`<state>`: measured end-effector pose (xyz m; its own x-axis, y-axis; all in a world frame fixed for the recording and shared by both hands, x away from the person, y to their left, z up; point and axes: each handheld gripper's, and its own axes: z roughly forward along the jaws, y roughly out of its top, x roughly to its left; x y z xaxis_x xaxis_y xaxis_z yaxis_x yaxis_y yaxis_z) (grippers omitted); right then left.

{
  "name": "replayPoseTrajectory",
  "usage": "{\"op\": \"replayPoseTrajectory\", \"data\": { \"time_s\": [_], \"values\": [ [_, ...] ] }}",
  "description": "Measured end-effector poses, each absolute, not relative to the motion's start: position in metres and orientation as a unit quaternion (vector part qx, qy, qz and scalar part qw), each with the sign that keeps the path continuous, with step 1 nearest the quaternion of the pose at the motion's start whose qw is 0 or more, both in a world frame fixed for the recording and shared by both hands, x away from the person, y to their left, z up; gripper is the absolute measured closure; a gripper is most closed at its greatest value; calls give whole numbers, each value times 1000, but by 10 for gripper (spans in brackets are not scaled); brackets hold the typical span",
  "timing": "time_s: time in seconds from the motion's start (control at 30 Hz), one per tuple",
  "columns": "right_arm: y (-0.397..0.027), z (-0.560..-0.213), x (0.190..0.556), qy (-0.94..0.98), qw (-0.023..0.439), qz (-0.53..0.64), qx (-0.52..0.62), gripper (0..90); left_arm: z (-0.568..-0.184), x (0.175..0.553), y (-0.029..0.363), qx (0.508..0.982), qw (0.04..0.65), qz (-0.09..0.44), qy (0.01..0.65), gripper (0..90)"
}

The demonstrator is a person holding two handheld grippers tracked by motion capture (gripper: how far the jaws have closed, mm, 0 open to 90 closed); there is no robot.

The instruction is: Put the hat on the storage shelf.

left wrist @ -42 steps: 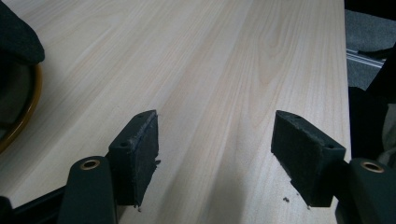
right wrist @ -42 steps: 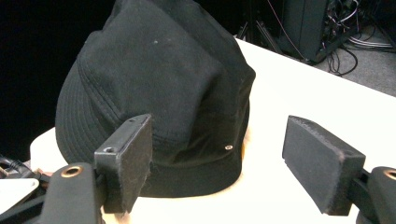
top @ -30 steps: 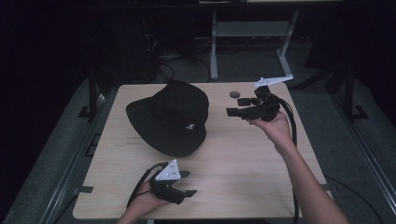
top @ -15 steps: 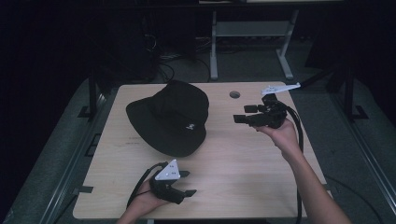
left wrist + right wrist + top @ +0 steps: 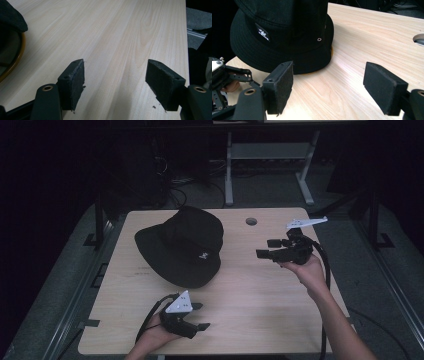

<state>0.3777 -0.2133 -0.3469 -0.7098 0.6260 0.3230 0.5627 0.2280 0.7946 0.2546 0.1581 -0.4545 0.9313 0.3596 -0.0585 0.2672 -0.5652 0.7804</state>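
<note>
Nothing looks started yet, as far as I can judge: the black bucket hat (image 5: 182, 247) sits untouched on the pale wooden table (image 5: 250, 320), toward the far left of the middle, and neither claw has hold of anything. The right gripper (image 5: 270, 249) is held up off the table at the right, its jaws spread wide and aimed toward the hat, so I would guess a reach for it is what remains. The left gripper (image 5: 200, 316) rests low near the front edge, jaws also apart over bare wood. The hat stands crown up, brim flat on the table, soft dark cloth with a small white logo patch (image 5: 263, 32) and a metal eyelet (image 5: 319, 39) on the side; a thin orange-yellow rim (image 5: 317, 71) peeps from under the brim.
</note>
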Motion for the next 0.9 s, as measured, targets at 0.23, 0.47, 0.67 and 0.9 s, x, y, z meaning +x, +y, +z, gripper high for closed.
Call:
{"op": "replayPoseTrajectory", "data": {
  "time_s": [0.23, 0.47, 0.67, 0.9],
  "values": [
    [-220, -352, 372, 780, 32, 493, 383, 235, -455, 255, 158, 882, 433, 53, 179, 312],
    [-227, -359, 366, 780, 29, 490, 389, 234, -454, 255, 159, 882, 433, 53, 179, 312],
    [-232, -365, 362, 778, 25, 490, 393, 234, -454, 255, 160, 882, 432, 54, 179, 312],
    [-241, -373, 356, 775, 23, 489, 399, 233, -455, 255, 159, 882, 432, 54, 179, 312]
  ]
}}
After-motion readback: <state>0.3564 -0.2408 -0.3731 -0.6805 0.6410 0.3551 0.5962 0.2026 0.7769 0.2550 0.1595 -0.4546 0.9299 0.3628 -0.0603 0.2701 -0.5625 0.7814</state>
